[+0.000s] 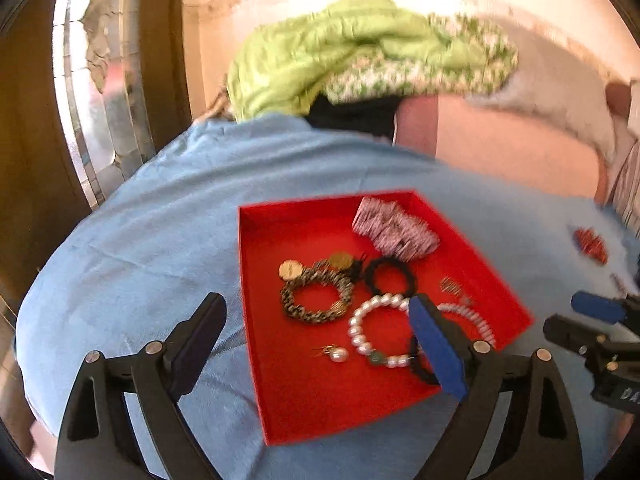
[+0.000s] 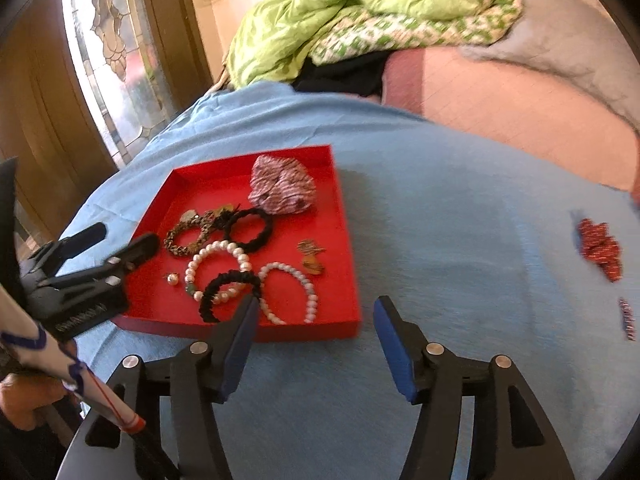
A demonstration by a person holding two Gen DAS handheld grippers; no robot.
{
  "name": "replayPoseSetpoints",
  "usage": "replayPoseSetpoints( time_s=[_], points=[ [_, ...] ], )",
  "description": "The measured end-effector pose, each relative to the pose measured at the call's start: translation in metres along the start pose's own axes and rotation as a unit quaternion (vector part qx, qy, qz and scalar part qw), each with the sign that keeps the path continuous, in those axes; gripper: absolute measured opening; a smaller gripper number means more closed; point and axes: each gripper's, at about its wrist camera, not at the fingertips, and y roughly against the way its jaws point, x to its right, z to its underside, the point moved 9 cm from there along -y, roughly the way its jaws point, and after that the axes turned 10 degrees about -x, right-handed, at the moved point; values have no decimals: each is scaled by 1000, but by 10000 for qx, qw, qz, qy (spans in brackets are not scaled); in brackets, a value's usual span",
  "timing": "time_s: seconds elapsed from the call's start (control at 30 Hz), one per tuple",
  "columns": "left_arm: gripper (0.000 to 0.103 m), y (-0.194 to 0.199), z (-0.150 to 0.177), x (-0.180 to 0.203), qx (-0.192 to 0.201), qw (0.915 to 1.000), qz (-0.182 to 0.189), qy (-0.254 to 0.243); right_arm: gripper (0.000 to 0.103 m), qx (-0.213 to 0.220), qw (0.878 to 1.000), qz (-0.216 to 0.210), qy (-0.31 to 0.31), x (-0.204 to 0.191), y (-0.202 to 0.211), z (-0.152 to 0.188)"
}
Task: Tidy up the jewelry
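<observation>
A red tray (image 1: 256,320) (image 2: 344,240) lies on a blue cloth and holds pearl bracelets (image 1: 360,328) (image 2: 218,252), a black scrunchie (image 1: 390,276) (image 2: 250,230), a chain bracelet (image 1: 316,300) (image 2: 184,236), a pearl earring (image 1: 338,355) (image 2: 173,278) and a striped scrunchie (image 1: 394,228) (image 2: 282,190). A red beaded piece (image 2: 600,248) (image 1: 591,245) and a small clip (image 2: 627,319) lie on the cloth to the right. My left gripper (image 1: 316,320) is open and empty over the tray's near left part. My right gripper (image 2: 316,312) is open and empty at the tray's near right corner.
A blue cloth (image 2: 460,220) covers the table. A green quilt (image 2: 360,12) and a pink bed (image 2: 520,108) lie behind. A wooden door with stained glass (image 2: 108,52) stands at the left. The person's hand and sleeve (image 2: 28,396) show at lower left.
</observation>
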Motion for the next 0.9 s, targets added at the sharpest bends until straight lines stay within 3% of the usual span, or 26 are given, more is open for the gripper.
replayPoseSetpoints(
  time_s=[0.17, 0.33, 0.6, 0.7, 0.8, 0.9],
  points=[
    [97, 46, 10, 6, 364, 9992, -7, 133, 77, 460, 9975, 532, 109, 9, 46, 12],
    [99, 81, 37, 15, 359, 9992, -188, 29, 85, 802, 9924, 898, 268, 5, 85, 35],
    [100, 118, 82, 33, 37, 9986, -489, -215, 87, 1342, 9822, 1244, 416, -2, 135, 84],
    [100, 122, 91, 35, -2, 9990, -424, -168, 88, 1377, 9800, 1319, 564, -5, 137, 100],
    [100, 123, 93, 29, 195, 9973, -709, -25, 88, 1252, 9813, 1328, 617, -4, 132, 106],
    [100, 114, 94, 28, 58, 9982, -584, 129, 88, 1148, 9834, 1275, 585, -1, 125, 107]
  ],
)
